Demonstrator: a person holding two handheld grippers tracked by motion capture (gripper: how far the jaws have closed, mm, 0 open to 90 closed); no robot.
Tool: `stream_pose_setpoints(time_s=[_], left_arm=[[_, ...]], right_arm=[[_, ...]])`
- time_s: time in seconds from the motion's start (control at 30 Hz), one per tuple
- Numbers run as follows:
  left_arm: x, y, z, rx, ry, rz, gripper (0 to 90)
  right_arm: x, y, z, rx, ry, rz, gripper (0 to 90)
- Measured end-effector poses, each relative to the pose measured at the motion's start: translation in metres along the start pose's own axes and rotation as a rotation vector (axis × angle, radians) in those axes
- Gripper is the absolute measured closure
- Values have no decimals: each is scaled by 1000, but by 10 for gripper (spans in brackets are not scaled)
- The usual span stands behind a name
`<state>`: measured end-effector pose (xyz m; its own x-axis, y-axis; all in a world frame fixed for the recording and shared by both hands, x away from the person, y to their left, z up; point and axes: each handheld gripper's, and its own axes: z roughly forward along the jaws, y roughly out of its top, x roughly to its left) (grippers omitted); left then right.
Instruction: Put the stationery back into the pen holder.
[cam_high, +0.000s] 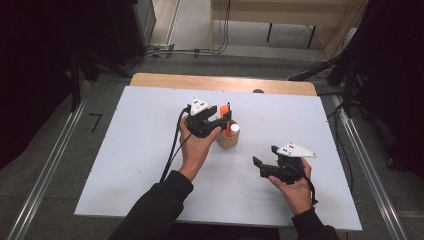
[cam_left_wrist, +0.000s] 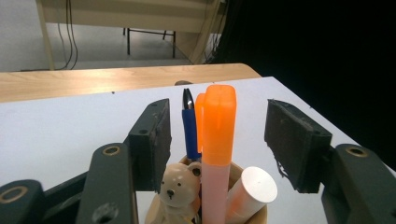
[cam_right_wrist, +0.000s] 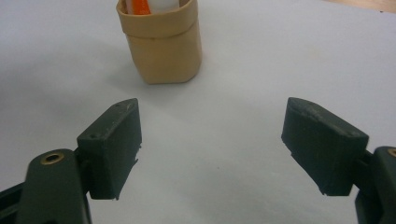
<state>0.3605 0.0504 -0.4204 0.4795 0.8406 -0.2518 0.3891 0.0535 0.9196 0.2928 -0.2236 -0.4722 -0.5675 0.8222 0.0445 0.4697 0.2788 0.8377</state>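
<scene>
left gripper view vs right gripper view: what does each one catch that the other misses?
Left gripper view alone: the left gripper with open jaws either side of the orange marker, not pressing it; a blue pen, a bear figure and a white tube in the cup; the table's wooden far edge. Right gripper view alone: the right gripper, open over bare white table, and the cup's whole outer wall. Both: the tan cup, with orange and white inside, and the white tabletop.
</scene>
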Motion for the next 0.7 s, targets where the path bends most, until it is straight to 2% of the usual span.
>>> stream_pose_setpoints(time_s=[0.33, 0.53, 0.7], left_arm=[[2, 0, -4, -6, -2, -9, 369], [4, -2, -8, -1, 0, -15, 296], [6, -3, -15, -10, -14, -28, 278]], right_arm=[[0, 0, 0, -1, -2, 0, 186], [0, 0, 0, 0, -3, 2, 182], [-1, 0, -1, -1, -5, 5, 179]])
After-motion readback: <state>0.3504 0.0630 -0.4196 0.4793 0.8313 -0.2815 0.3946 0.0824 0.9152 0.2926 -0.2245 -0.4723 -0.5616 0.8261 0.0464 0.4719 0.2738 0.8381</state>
